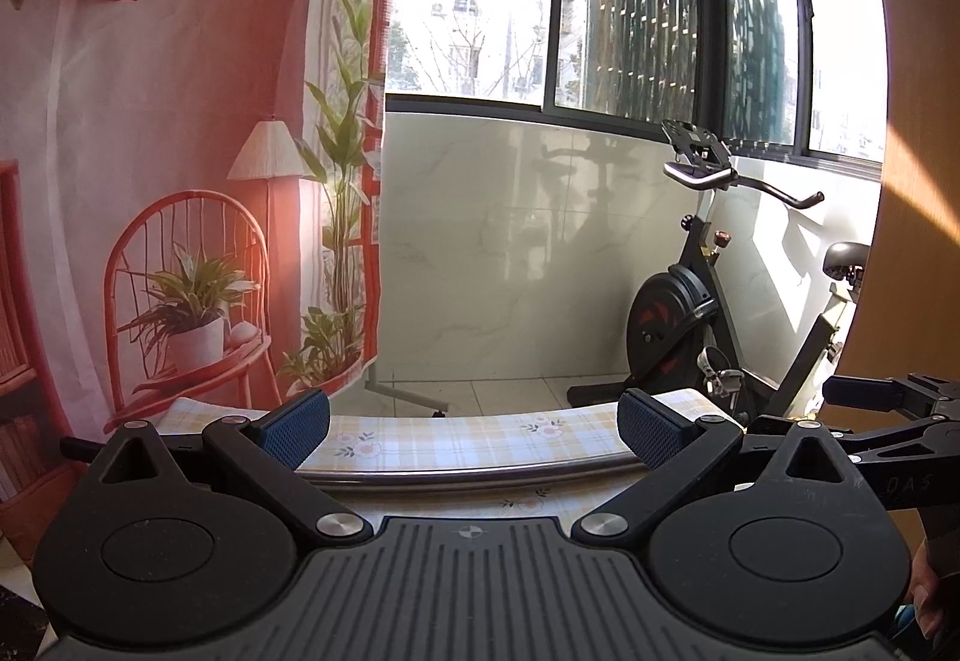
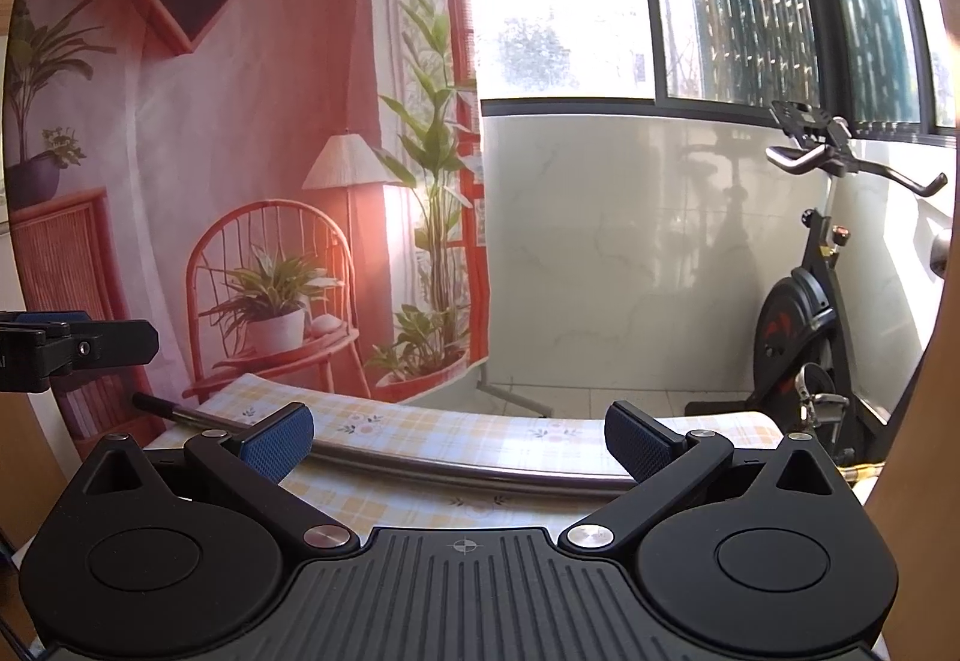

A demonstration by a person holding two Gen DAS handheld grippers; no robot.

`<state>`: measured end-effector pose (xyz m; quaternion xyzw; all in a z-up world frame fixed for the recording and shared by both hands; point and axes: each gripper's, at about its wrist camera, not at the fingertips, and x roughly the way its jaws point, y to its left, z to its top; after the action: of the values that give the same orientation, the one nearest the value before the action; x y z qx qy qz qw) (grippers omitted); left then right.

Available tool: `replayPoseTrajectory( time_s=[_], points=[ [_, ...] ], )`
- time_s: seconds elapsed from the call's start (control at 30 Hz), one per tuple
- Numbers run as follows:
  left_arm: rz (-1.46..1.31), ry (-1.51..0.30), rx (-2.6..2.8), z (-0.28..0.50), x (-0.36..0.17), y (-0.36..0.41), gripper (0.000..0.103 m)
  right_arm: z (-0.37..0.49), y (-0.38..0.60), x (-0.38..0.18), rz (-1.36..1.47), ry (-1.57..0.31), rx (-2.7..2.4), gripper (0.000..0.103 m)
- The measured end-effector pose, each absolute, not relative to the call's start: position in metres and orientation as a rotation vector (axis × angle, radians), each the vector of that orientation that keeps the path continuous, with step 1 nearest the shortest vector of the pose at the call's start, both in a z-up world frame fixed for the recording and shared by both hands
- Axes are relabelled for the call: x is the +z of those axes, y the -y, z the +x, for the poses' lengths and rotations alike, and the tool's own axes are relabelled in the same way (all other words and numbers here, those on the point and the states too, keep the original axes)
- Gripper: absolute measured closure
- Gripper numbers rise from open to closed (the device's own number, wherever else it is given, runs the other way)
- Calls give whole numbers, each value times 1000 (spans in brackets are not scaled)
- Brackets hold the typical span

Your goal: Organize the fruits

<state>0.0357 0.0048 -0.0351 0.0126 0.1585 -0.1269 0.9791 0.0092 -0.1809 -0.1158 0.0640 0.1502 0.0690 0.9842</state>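
No fruit shows in either view. My left gripper (image 1: 474, 430) is open, its blue pads wide apart and nothing between them, held level over a table with a yellow checked cloth (image 1: 456, 439). My right gripper (image 2: 459, 439) is open too and empty, above the same cloth (image 2: 420, 436). A metal rail (image 1: 468, 478) crosses the table just under the left fingers, and the same rail (image 2: 456, 466) runs below the right ones. The right gripper's arm (image 1: 888, 403) appears at the right edge of the left wrist view; the left gripper (image 2: 78, 346) shows at the left edge of the right wrist view.
A printed backdrop (image 1: 180, 150) of a red chair and plants hangs behind the table on the left. An exercise bike (image 1: 708, 301) stands by the tiled wall under the windows at the right. A wooden panel (image 1: 912, 181) rises at the far right, and a person's fingers (image 1: 927, 595) show low right.
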Motion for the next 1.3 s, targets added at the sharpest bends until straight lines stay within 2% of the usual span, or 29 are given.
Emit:
replayPoseTrajectory(
  time_s=[1.3],
  points=[
    [51, -334, -253, 37, -41, -7, 0, 11, 187, -118, 175, -311, 145, 0]
  ],
)
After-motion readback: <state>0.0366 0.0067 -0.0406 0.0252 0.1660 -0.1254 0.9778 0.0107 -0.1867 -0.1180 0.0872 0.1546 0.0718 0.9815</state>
